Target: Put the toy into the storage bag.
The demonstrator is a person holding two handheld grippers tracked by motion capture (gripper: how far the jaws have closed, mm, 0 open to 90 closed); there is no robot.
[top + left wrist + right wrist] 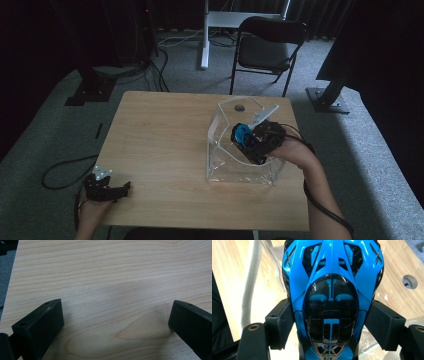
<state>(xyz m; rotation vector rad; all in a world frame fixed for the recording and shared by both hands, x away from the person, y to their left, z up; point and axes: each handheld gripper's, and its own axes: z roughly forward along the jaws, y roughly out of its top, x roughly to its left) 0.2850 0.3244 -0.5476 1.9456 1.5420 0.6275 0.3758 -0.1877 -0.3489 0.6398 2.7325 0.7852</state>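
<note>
The right gripper (pixel 250 139) clamps the blue toy car (pixel 332 290) across its width, the car's long axis running straight out between the 2 jaws, above the clear box (pixel 220 150); the left gripper (pixel 116 322) rests wide open, well apart

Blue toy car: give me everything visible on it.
The blue toy car is glossy blue, plastic by the look, with a dark tinted canopy, black vents and X-shaped marks on its body. The right hand-held gripper clamps it, one black jaw against each flank. In the high view the car is held off the table, at the open top of the clear plastic box. Its underside and wheels are hidden.
</note>
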